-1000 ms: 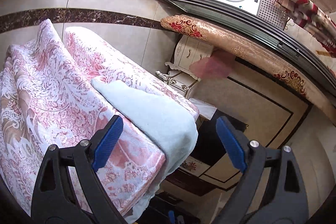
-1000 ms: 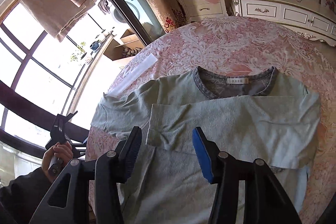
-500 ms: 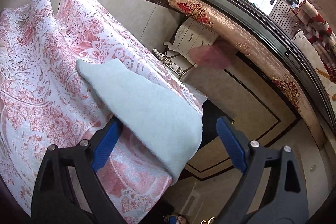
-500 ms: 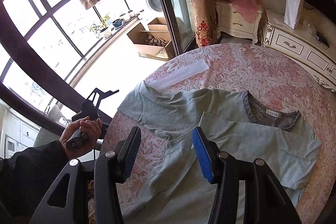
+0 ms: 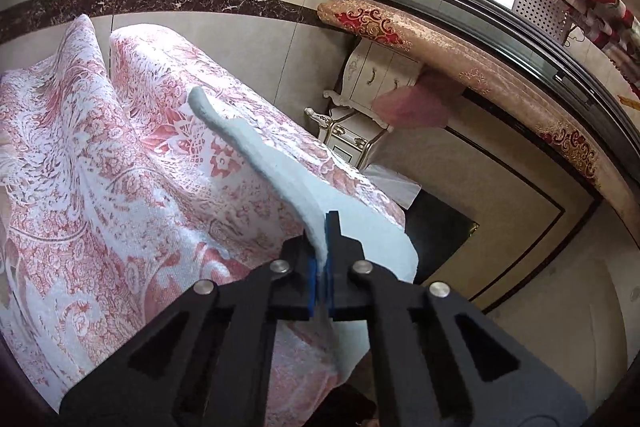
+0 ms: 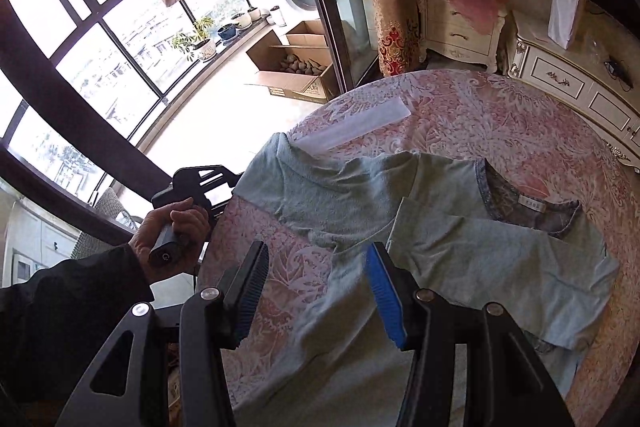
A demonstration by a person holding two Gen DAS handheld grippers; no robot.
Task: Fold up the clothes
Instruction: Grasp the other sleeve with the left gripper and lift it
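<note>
Left wrist view: the left tongs [image 5: 320,259], at lower centre, were pressed together on the edge of a pale blue-green shirt [image 5: 280,167], pinching a sleeve end that draped over the edge of the bench [image 5: 100,147] with its pink floral cloth. Right wrist view: the right tongs [image 6: 316,291], at the bottom of the frame, stood spread with nothing between the pads, above the shirt [image 6: 460,247] lying flat across the bench [image 6: 500,115], one sleeve folded over the chest. The left hand [image 6: 168,231] gripped its tool at centre left.
</note>
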